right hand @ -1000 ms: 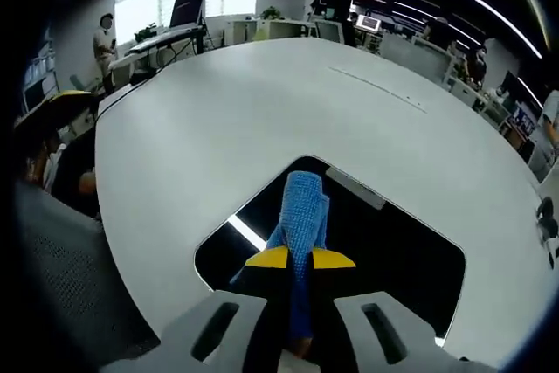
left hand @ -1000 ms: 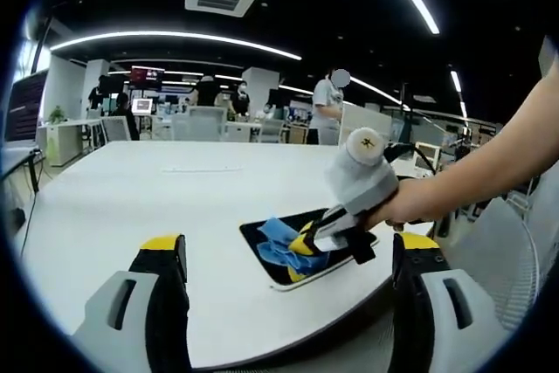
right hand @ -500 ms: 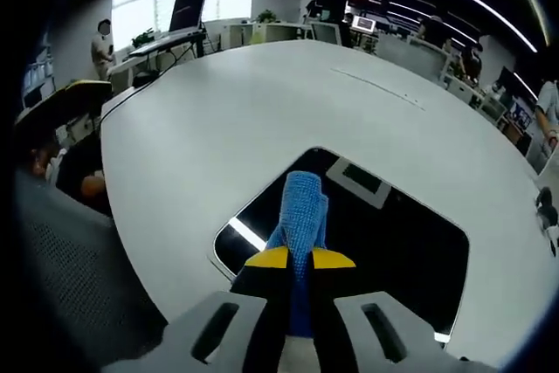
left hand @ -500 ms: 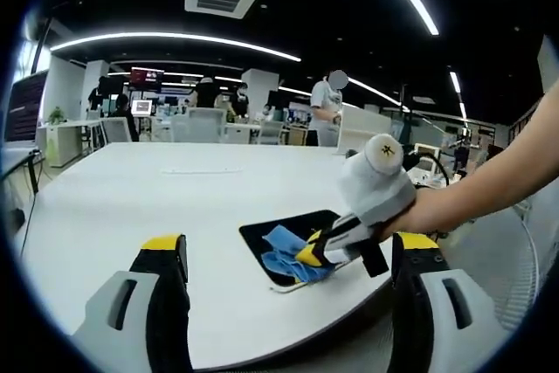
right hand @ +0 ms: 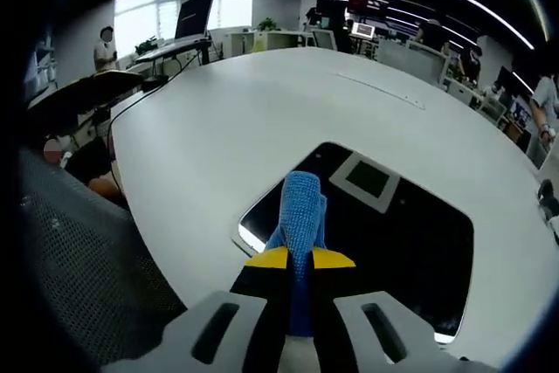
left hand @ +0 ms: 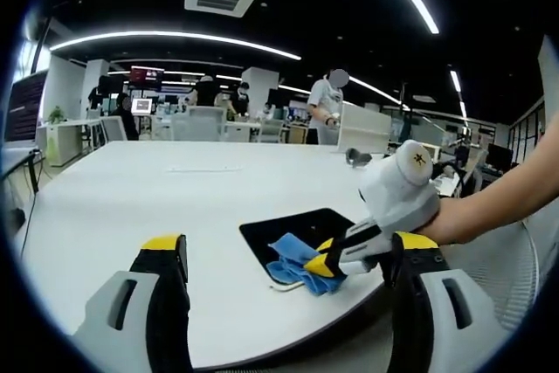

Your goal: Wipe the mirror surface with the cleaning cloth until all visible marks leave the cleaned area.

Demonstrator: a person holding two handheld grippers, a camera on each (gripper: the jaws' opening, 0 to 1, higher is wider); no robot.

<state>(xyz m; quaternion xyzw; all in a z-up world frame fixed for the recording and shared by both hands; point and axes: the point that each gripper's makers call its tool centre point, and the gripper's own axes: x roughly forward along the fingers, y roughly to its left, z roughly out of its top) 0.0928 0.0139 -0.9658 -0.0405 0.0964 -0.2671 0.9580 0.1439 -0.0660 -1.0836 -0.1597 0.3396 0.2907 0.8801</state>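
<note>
Left gripper view: my left tongs point(left hand: 288, 290), jaws wide apart, holding nothing, raised above the near edge of the white table point(left hand: 131, 198). Mirror point(left hand: 293, 229), dark, flat on the table near its right edge. Cleaning cloth point(left hand: 297, 261), blue, pressed onto the mirror's near corner, clamped in my right tongs point(left hand: 327, 261), which enter from the right with my hand point(left hand: 450, 220) behind them. Office desks and people in the background. Right gripper view: my right tongs point(right hand: 300, 259), yellow-tipped jaws closed tight on the cleaning cloth point(right hand: 299, 207), whose free end lies on the mirror point(right hand: 393, 233) at its near left corner. The mirror reflects a ceiling vent as a pale square. Mesh chair back point(right hand: 79, 259) at lower left, beside the table point(right hand: 236, 111).
</note>
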